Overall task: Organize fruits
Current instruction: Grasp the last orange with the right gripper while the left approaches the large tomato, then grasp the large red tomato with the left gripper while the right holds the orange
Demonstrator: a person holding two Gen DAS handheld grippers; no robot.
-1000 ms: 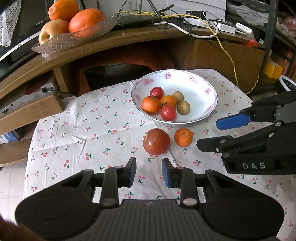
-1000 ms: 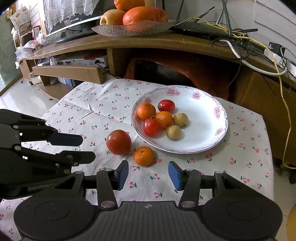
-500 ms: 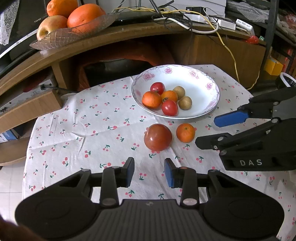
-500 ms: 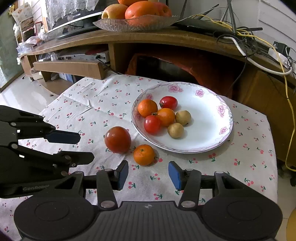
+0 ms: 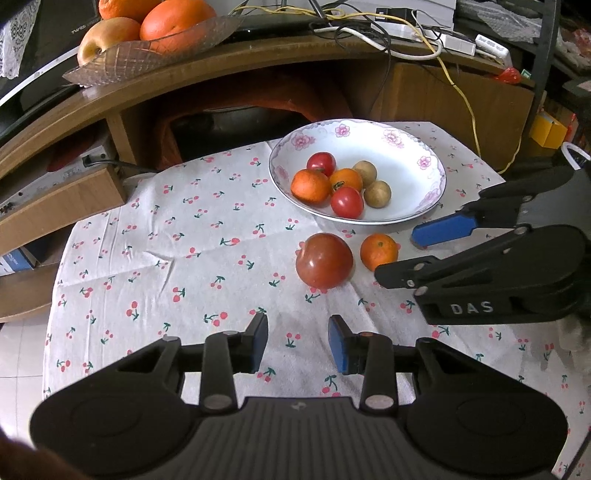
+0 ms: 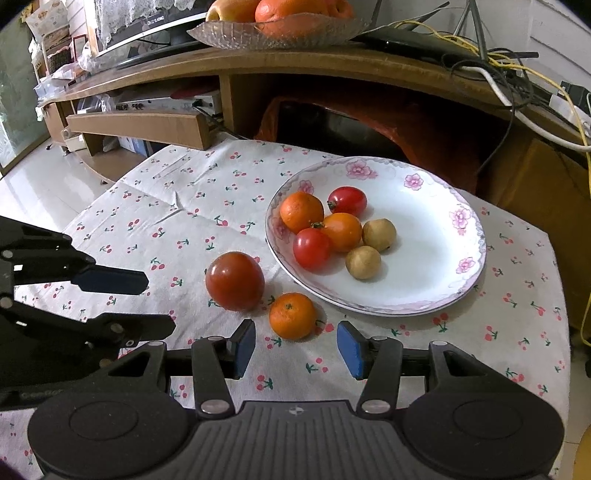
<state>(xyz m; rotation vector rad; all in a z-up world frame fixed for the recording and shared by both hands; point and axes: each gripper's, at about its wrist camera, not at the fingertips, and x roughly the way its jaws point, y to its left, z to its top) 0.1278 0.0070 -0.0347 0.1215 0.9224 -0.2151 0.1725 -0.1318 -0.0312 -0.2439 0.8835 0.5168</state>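
Note:
A white floral bowl (image 5: 413,147) (image 6: 436,206) on the cherry-print cloth holds several small fruits: tomatoes, oranges and brown round ones. A large red tomato (image 5: 324,260) (image 6: 235,280) and a small orange (image 5: 379,252) (image 6: 292,315) lie on the cloth in front of the bowl. My left gripper (image 5: 298,343) is open and empty, just short of the large tomato. My right gripper (image 6: 295,349) is open and empty, its jaws standing either side of the small orange, just short of it. Each gripper shows in the other's view: the right one (image 5: 402,254), the left one (image 6: 155,302).
A wooden shelf (image 5: 258,59) stands behind the table with a glass dish of large oranges and an apple (image 5: 147,40) (image 6: 280,26) and a tangle of cables (image 5: 399,33). A wooden box (image 5: 62,199) sits at the left. The table edge drops to the floor at the left.
Both grippers have moved forward and closer to the fruit on the cloth. The right gripper's jaws now frame the small orange. Both stay open.

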